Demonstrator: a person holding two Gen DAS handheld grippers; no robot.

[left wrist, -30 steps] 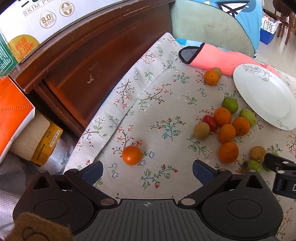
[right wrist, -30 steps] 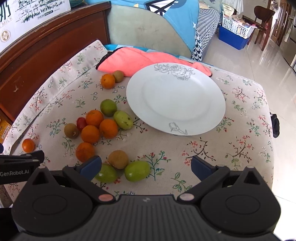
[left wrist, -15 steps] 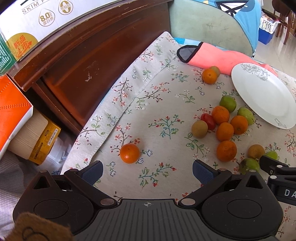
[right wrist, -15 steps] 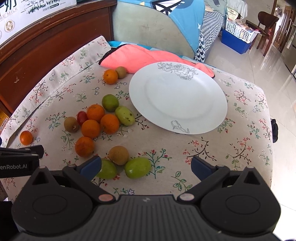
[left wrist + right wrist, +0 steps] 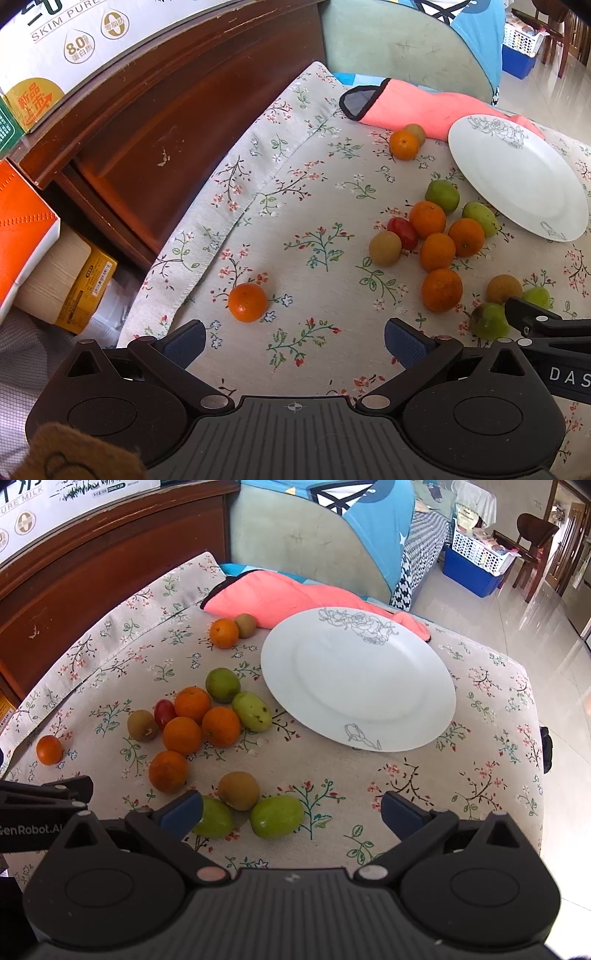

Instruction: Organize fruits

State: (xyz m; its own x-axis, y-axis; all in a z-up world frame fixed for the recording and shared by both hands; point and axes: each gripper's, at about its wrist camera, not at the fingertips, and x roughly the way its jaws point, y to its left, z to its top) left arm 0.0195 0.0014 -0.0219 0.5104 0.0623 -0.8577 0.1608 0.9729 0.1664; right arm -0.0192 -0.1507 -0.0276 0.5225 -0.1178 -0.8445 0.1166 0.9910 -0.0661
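Where fruit (image 5: 192,720) clusters — pink cloth (image 5: 280,598) behind plate (image 5: 358,679)

Both wrist views look down, from close above, sharing the plate (image 5: 517,177) and fruit.

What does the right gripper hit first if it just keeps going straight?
Probably the green fruit lying just ahead of the open right gripper, between the jaws. Past it is bare flowered tablecloth, then the white plate. Depth is hard to judge through the fisheye.
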